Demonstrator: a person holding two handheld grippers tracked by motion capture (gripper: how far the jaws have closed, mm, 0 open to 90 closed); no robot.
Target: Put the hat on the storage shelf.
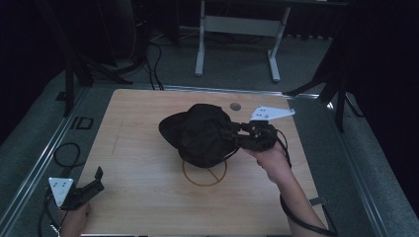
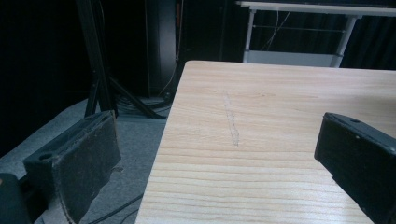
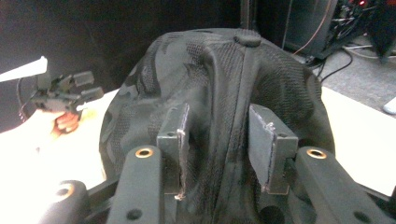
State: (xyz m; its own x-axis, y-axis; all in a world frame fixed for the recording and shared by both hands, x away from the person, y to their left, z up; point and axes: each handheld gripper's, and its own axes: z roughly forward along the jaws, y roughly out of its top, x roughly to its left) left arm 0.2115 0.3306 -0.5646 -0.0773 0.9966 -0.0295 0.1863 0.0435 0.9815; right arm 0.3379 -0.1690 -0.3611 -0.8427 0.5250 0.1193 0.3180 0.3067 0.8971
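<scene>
High view is showing the right gripper (image 1: 236, 134) clamping a black cap (image 1: 200, 134) and holding it over a ring drawn (image 1: 204, 174) on the bench (image 1: 143, 163), near its middle, while the left gripper (image 1: 94, 180) is sitting at the near left corner with jaws apart. Left gripper view is showing its jaws spread wide, nothing between them, over the bench edge (image 2: 261, 140). Right gripper view is showing its jaws pinching a fold of the cap (image 3: 215, 93), with the left gripper (image 3: 86, 86) showing farther off.

Dim room, grey carpet (image 1: 237, 59), white-legged desk (image 1: 237, 24) beyond wooden table (image 1: 143, 197)
</scene>
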